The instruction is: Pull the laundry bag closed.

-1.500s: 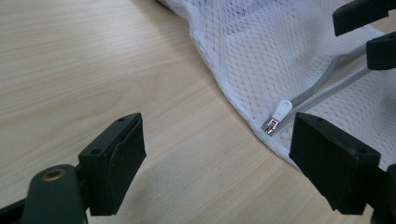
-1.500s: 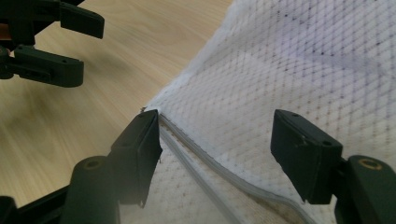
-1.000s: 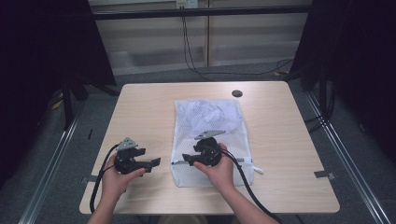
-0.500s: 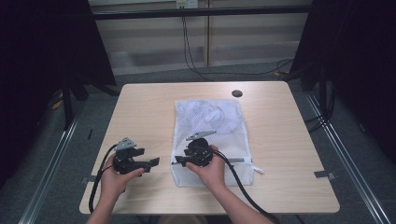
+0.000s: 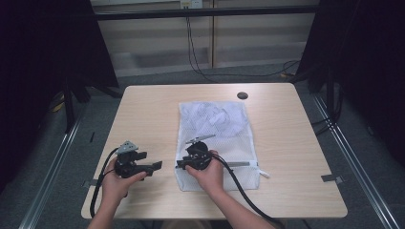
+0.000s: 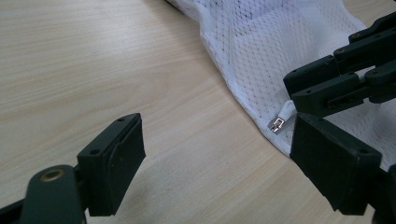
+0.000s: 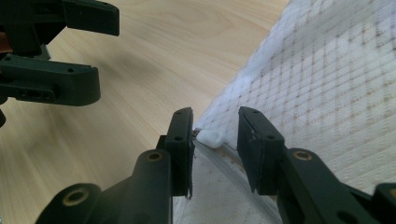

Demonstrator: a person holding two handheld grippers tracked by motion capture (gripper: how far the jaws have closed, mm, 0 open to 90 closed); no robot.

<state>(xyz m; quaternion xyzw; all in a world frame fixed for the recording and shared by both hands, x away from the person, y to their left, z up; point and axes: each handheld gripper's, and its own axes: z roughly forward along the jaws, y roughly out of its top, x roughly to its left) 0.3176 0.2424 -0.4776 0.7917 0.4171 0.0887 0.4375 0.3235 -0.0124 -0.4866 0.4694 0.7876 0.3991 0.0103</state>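
both claws gape: right claw [image 7: 215,135] straddles the mesh bag [image 5: 217,129] zipper pull [image 7: 210,137], left claw [image 6: 219,158] beside.

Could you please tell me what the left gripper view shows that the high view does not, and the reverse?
Left gripper view: the metal zipper pull at the mesh bag's edge, close before the right gripper. High view: the person's hands, the trailing cables, the dark round spot on the table, the floor. Both: mesh bag, table, both grippers, the left gripper open.
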